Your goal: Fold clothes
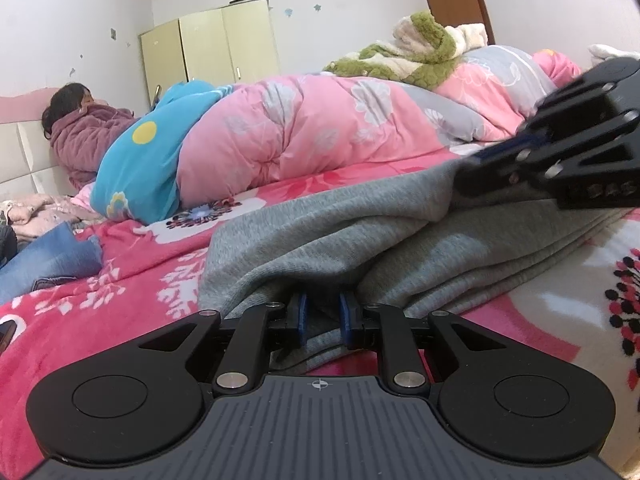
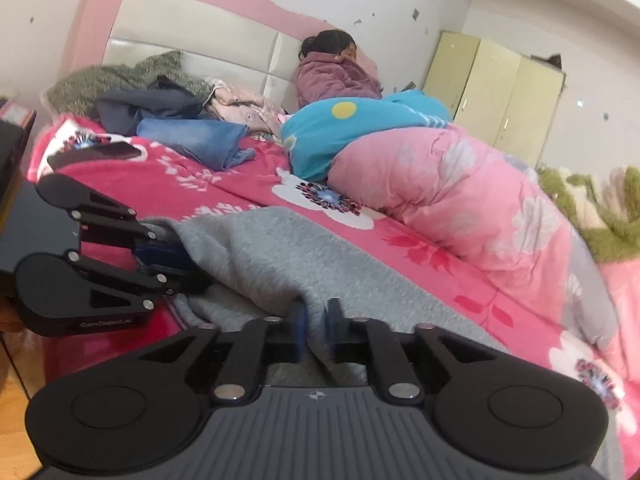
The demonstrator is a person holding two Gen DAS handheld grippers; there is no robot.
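Left hand-held gripper (image 1: pixel 323 312) pinching grey garment (image 1: pixel 320 236); right hand-held gripper (image 2: pixel 316 326) likewise.

Bedroom surroundings, away from the folding

A puffy pink floral quilt (image 2: pixel 460 196) fills the frame's right over a turquoise blanket (image 2: pixel 360 128); a person in a mauve robe (image 2: pixel 336 80) lies at upper centre, faded blue jeans (image 2: pixel 200 140) at left, pale yellow wardrobe (image 2: pixel 500 88) upper right.

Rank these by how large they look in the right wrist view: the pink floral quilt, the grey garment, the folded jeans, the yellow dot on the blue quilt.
1. Pink floral quilt
2. Grey garment, though nearness to the camera enlarges it, so the top two are unsure
3. Folded jeans
4. Yellow dot
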